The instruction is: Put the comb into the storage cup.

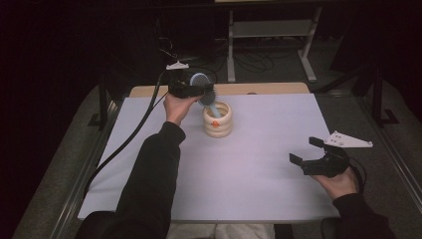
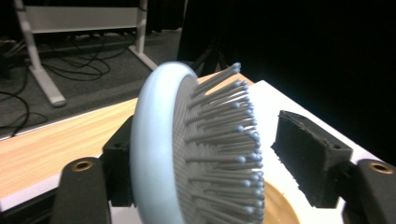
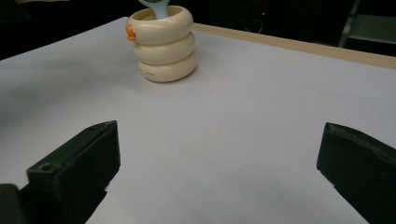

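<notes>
At table's far edge: hairbrush in cream holder | white mat bare

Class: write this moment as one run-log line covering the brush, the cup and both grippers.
hairbrush: handle in cream ringed cup | left gripper: open around brush head | right gripper: open, empty, apart

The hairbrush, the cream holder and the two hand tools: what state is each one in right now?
Hairbrush: handle down in the holder, head between the left tool's jaws, the bristle-side pad apart from it.
Cream ringed holder: upright on the white table.
Left tool: open.
Right tool: open, empty.
</notes>
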{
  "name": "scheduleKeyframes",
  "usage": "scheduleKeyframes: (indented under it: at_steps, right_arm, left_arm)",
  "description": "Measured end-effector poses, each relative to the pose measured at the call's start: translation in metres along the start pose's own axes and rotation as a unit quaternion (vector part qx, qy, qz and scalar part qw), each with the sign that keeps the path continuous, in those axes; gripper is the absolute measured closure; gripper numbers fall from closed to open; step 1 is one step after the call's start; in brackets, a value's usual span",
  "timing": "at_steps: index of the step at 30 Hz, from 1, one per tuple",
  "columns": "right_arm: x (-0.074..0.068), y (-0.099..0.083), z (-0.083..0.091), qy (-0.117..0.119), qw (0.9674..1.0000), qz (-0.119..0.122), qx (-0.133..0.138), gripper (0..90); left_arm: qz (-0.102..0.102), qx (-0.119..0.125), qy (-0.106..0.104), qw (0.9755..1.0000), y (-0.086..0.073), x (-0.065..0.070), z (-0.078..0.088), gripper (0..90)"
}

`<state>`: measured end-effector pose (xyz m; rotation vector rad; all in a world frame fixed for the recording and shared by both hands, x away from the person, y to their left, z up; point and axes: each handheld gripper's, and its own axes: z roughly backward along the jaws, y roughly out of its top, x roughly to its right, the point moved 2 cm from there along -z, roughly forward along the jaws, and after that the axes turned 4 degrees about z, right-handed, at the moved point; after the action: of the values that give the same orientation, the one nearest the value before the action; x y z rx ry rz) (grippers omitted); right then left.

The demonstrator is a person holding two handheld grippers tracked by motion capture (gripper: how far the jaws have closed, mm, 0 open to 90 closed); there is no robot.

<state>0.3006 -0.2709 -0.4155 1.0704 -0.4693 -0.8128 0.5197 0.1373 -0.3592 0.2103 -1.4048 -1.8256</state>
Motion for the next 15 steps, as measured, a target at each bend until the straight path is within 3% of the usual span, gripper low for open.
scheduleKeyframes:
  at_steps: [4,7,12,15]
  right_arm:
    - [-0.001,0.000,0.000,0.002,1.0000,0.003,0.002,0.0]
    - [0.000,0.001,0.001,0.002,1.0000,0.003,0.004,0.0]
    - [-0.001,0.000,0.000,0.003,1.0000,0.002,0.003,0.0]
    - [-0.001,0.000,0.000,0.003,1.0000,0.002,0.002,0.0]
  left_arm:
    - [0.009,-0.004,0.002,1.0000,0.001,-0.002,0.002,22.8]
    - [0.015,0.007,0.001,0.9999,-0.001,-0.004,0.005,21.7]
    - [0.012,-0.004,0.005,0.9999,-0.001,-0.009,0.010,13.9]
    - [0.008,-0.006,-0.008,0.9999,0.000,-0.007,0.012,8.4]
